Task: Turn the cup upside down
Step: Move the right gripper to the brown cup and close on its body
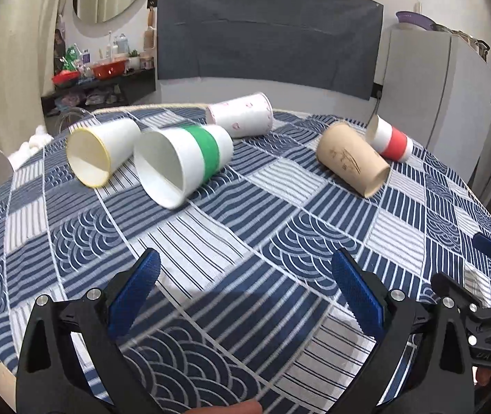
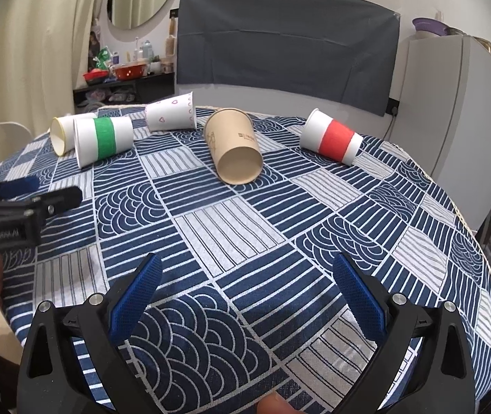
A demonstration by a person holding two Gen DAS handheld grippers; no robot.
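Note:
Several paper cups lie on their sides on the blue patterned tablecloth (image 1: pixel 245 227). From left: a yellow-rimmed white cup (image 1: pixel 102 151), a green-banded cup (image 1: pixel 183 165), a pink-heart cup (image 1: pixel 242 117), a brown cup (image 1: pixel 352 158) and a red-banded cup (image 1: pixel 388 138). The right wrist view shows them too: yellow-rimmed (image 2: pixel 62 132), green-banded (image 2: pixel 102 139), heart (image 2: pixel 171 112), brown (image 2: pixel 235 146), red-banded (image 2: pixel 331 138). My left gripper (image 1: pixel 245 272) is open and empty, well short of the green-banded cup. My right gripper (image 2: pixel 247 272) is open and empty, short of the brown cup.
The table's curved edge runs along the right (image 2: pixel 466 220). A white cabinet (image 2: pixel 459 103) stands right of the table. A dark cloth (image 2: pixel 287 48) hangs on the back wall. A cluttered shelf (image 2: pixel 121 82) sits at the back left.

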